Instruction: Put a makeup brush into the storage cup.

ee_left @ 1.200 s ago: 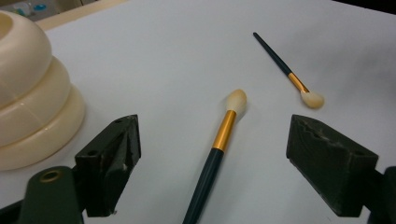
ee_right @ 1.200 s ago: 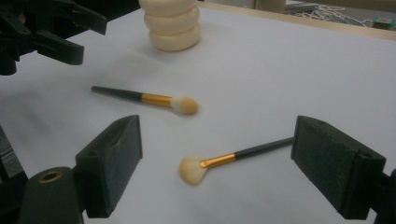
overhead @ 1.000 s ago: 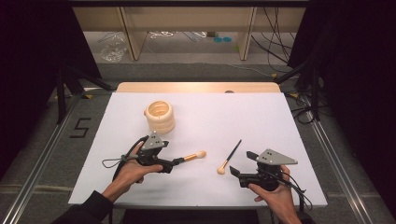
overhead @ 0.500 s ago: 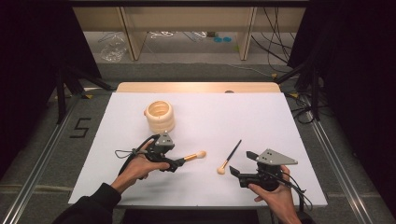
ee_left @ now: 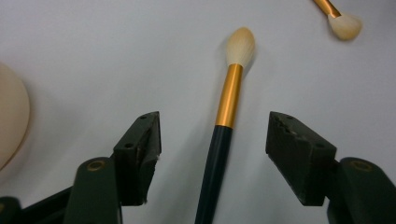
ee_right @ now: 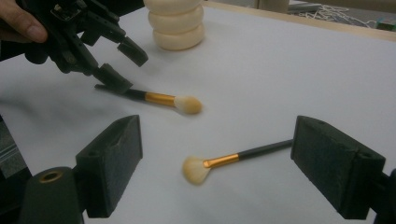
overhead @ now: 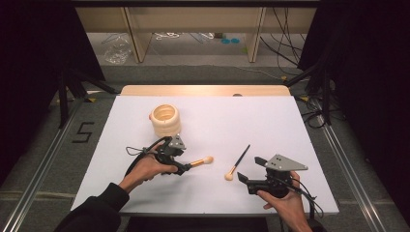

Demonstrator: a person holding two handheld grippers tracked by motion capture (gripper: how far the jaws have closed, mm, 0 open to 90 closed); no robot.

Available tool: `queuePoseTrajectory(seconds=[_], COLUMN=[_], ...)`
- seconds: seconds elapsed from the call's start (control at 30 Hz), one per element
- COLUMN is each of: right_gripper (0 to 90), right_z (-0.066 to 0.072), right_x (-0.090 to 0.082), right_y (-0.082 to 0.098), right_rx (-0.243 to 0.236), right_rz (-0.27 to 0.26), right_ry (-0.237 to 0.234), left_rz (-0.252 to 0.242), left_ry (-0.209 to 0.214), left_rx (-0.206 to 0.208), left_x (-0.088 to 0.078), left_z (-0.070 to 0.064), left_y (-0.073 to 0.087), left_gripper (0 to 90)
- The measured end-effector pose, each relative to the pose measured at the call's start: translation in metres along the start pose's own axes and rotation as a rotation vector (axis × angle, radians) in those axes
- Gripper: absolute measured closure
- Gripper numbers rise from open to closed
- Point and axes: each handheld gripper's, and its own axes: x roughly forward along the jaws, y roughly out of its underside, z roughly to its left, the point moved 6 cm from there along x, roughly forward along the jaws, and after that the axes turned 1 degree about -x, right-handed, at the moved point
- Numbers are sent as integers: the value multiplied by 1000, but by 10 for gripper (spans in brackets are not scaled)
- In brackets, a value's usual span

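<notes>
We are straddling near brush (ee_left: 223, 135) handle with left gripper (overhead: 181, 166), jaws just closing, pads not yet touching. Brush lying flat, below ribbed holder (overhead: 165, 120). Right gripper (overhead: 247, 180) gaping wide, empty, second brush (overhead: 237, 164) unlifted. Nothing stowed.

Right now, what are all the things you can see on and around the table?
Makeup brushes: 2, dark handles, gold collars, cream bristles; one lies between the left gripper's jaws, one lies ahead of the right gripper.
Ridged holder: 1, cream, upright, toward the far left of the table.
Table: 1, white top, wooden far edge.
Shelving: 1, light wood, beyond the table.
Cables: several, dark, on the floor at the far right.
Left gripper: 1, black, jaws have just been closing, not yet touching the brush.
Right gripper: 1, black, jaws open, holding nothing.
</notes>
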Motion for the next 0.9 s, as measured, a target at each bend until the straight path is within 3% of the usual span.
queuePoseTrajectory(seconds=[0.03,0.07,0.17,0.3,0.37,0.4,0.43,0.53,0.6,0.8,0.87,0.9], right_gripper=[175,175,175,176,178,178,180,180,182,182,183,184], right_z=[-1,-1,1,0,0,0,0,0,1,0,2,-1], right_x=[0,0,0,2,2,2,0,1,1,0,3,1], right_y=[-1,0,0,0,-1,-1,1,2,1,2,2,1], right_rx=[-12,-11,1,-8,-7,-7,-13,-2,2,-8,3,-13], right_rz=[-9,-8,0,-15,-18,-18,10,19,13,18,9,14], right_ry=[6,4,-5,-3,-4,-4,6,-2,-10,-2,-26,-7], left_rz=[4,18,68,95,145,145,171,182,208,242,258,264], left_ry=[4,-1,24,39,48,48,58,69,81,87,93,96], left_rx=[-9,13,28,24,60,60,80,60,84,91,94,94], left_x=[1,1,5,10,10,10,10,11,12,16,17,18], left_z=[-1,0,-1,-4,-4,-4,-2,-3,-2,-2,-1,-1], left_y=[-1,-2,-1,-4,-3,-3,-3,-4,-4,-5,-4,-3], left_gripper=[371,387,430,490,522,534,546,577,593,642,669,679])
